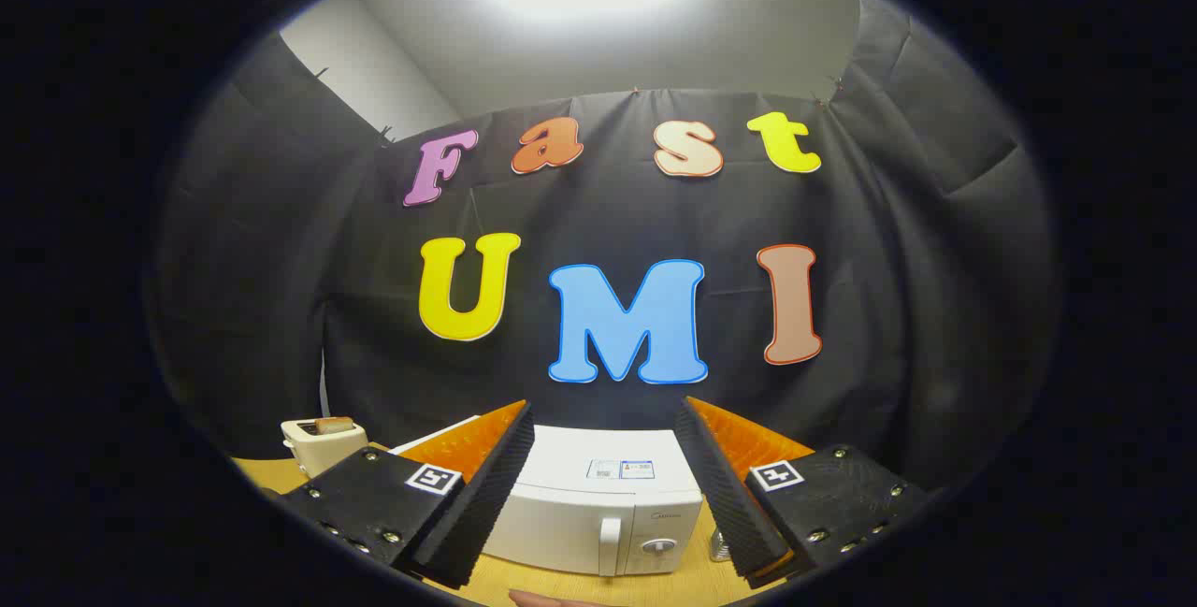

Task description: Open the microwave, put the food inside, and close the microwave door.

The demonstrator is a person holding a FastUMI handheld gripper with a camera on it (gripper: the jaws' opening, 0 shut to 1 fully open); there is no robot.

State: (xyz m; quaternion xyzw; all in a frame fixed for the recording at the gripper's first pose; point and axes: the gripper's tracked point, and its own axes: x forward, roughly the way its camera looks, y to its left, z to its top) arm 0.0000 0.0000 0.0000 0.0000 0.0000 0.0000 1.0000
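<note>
A white microwave [598, 504] stands on the wooden table [570, 584] against the black cloth wall, its door shut, with a vertical handle [610, 546] and a round knob [658, 548] on the right of its front. My gripper [605, 476] hovers above and in front of it, open, with nothing between the fingers; the microwave shows in the gap between them. A small pinkish edge of something [547, 598] lies on the table just below the microwave's front; I cannot tell what it is.
A cream toaster [321, 443] with a slice of toast in it stands on the table left of the microwave. A small shiny object [718, 546] sits just right of the microwave, mostly hidden behind my right finger.
</note>
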